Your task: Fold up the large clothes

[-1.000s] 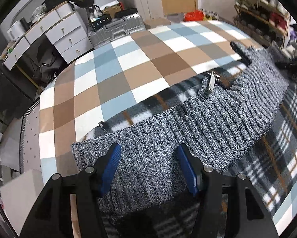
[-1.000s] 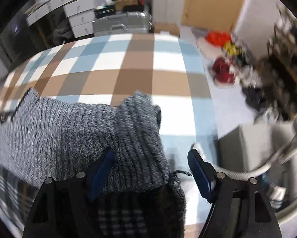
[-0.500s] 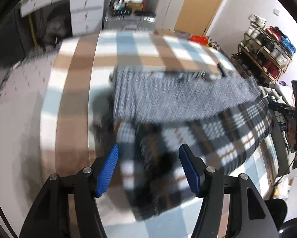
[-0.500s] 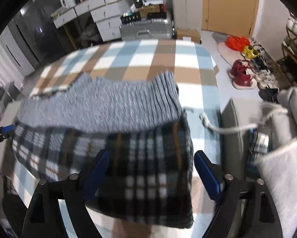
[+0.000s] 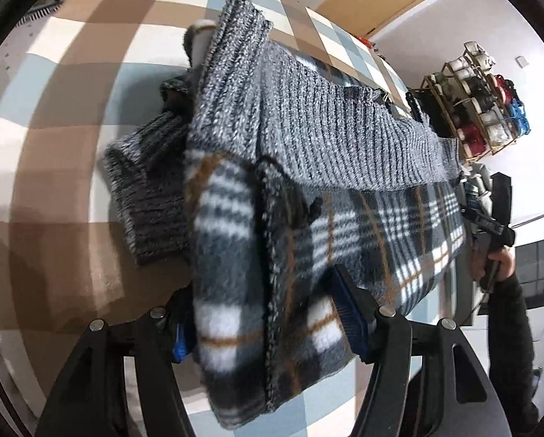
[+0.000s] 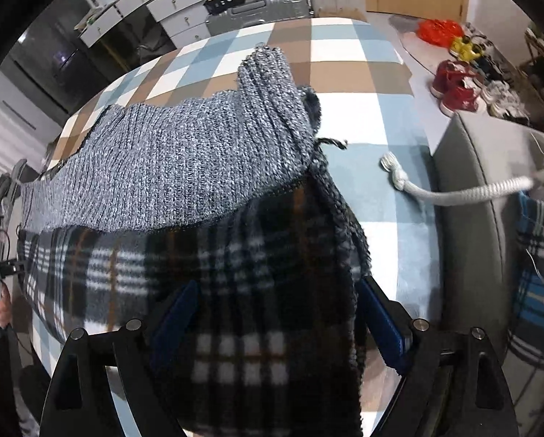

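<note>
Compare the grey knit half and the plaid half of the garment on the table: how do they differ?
The knit half is plain speckled grey with ribbing; the plaid half is dark fleece crossed with white and brown lines. The knit half lies farther from both claws; the plaid half reaches in between each claw's fingers. Both belong to one garment spread across the checked table.

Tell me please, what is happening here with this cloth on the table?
A person is folding a large knit garment with plaid lining on a checked table, with a gripper in each hand. The left gripper and the right gripper each have a near end of the garment between their fingers. Whether their pads press on it is unclear.
</note>
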Demonstrator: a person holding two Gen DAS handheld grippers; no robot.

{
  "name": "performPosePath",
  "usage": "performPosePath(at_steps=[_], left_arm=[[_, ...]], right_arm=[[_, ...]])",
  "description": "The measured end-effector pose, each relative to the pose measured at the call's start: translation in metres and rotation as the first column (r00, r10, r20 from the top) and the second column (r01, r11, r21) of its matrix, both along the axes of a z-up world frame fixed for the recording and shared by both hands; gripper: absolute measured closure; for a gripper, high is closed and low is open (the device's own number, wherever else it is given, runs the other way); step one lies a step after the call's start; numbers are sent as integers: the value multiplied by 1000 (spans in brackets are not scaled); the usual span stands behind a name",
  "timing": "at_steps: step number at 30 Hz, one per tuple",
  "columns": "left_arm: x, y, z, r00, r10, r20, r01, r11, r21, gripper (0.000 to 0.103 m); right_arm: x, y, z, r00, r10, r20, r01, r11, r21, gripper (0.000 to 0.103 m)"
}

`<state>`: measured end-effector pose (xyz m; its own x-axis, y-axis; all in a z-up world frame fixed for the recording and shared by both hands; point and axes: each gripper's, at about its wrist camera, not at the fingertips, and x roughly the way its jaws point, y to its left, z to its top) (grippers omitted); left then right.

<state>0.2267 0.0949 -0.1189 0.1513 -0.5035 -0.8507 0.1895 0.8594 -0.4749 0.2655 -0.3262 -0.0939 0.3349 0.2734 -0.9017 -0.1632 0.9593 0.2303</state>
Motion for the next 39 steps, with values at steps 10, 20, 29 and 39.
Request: performPosePath(at_steps=[10, 20, 29, 39], left_arm=[[0, -20, 0, 999, -45, -21, 45, 999, 19, 67], [-33, -3, -1, 995, -78, -65, 80, 996, 27, 71], [-68, 24, 16, 995, -91, -38, 93, 993, 77, 71], [-110, 25, 85, 964, -125, 236, 63, 966, 252, 71]], right_arm=[[-18, -5, -4, 998, 26, 51, -33, 988, 153, 50], [-93, -6, -5, 998, 66, -1, -63, 962, 265, 81], [-168, -18, 5, 997, 64, 45, -72, 979, 192, 78], [-184, -23, 78, 951, 16, 309, -42, 996, 79, 31]])
